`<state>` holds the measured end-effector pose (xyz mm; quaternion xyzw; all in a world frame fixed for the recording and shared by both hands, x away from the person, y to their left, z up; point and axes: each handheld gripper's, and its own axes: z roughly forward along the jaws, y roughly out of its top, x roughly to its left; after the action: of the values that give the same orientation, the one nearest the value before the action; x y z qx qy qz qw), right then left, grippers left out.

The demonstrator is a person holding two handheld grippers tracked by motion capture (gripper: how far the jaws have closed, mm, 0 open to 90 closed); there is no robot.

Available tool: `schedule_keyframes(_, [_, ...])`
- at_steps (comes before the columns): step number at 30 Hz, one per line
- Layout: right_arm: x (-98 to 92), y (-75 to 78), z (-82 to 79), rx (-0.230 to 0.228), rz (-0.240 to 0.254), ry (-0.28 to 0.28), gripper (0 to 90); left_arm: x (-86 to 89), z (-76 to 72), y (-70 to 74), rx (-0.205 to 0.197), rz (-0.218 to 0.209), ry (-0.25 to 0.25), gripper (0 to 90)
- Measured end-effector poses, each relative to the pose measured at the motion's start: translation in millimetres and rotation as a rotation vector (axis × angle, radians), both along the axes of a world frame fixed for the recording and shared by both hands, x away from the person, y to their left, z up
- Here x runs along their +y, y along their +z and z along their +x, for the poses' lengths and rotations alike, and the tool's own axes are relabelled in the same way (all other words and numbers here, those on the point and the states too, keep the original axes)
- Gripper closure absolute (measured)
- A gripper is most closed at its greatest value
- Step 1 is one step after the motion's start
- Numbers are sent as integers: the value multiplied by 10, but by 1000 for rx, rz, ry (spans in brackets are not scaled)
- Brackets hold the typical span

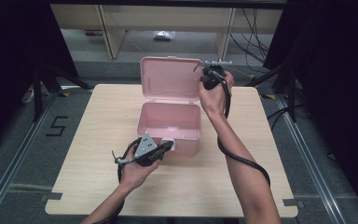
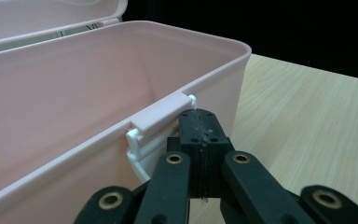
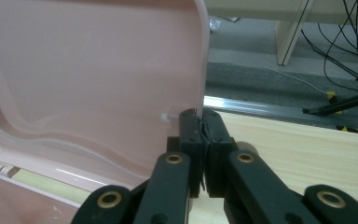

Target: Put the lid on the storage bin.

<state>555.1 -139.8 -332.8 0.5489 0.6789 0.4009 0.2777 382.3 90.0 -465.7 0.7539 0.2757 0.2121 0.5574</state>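
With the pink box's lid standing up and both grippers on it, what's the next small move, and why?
Probably swing the lid forward and down: the right gripper is shut on its side edge, and the left gripper, jaws shut, rests at the latch, steadying the box.

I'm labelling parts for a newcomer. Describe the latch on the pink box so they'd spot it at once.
On the wooden table stands an open pink box. On its front wall, beside the left gripper, sits the latch: the one white-edged flap on plain pink.

Pink box (image 1: 169, 122) sits open mid-frame on the surface (image 1: 98, 140); right tool (image 1: 211, 77) at the lid's edge, left tool (image 1: 165, 148) against its front.
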Motion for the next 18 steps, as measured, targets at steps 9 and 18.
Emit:
schedule_keyframes(9, [-3,-23,-106,-47,-21,10,892,-1,-1,-1,2,-1,0,896])
schedule_keyframes(18, [-3,-46,-210,-78,-28,14,891,-4,-1,0,3,-1,0,896])
